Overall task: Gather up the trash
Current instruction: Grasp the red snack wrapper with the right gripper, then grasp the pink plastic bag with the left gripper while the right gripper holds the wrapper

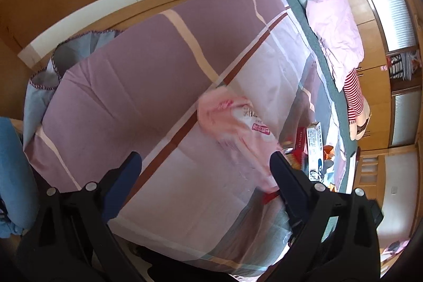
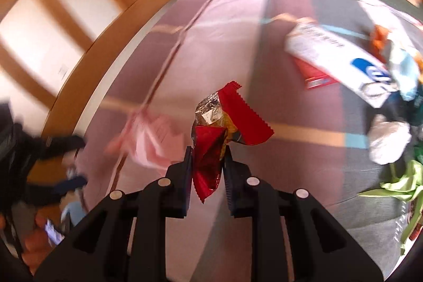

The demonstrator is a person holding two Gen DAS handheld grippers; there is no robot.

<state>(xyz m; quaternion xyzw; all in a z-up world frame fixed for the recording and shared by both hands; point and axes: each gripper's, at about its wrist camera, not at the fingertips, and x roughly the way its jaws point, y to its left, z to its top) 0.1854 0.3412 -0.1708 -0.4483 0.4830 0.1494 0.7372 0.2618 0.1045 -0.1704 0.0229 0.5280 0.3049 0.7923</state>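
Spread over the bed, a striped quilt (image 1: 148, 86) carries a pink plastic bag (image 1: 238, 134) mid-bed beside the spread-jawed left gripper (image 1: 206, 165), while the right gripper (image 2: 207, 163), clamped on a red foil wrapper (image 2: 224, 128), probably must drop it into the bag.

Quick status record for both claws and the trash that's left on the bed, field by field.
left claw: open, holding nothing, over the quilt
right claw: shut on the red foil wrapper
pink plastic bag: on the quilt, blurred, between the left claw's fingers in view
white carton: on the bed, over a flat red packet
other litter: white crumpled bag, green wrapper
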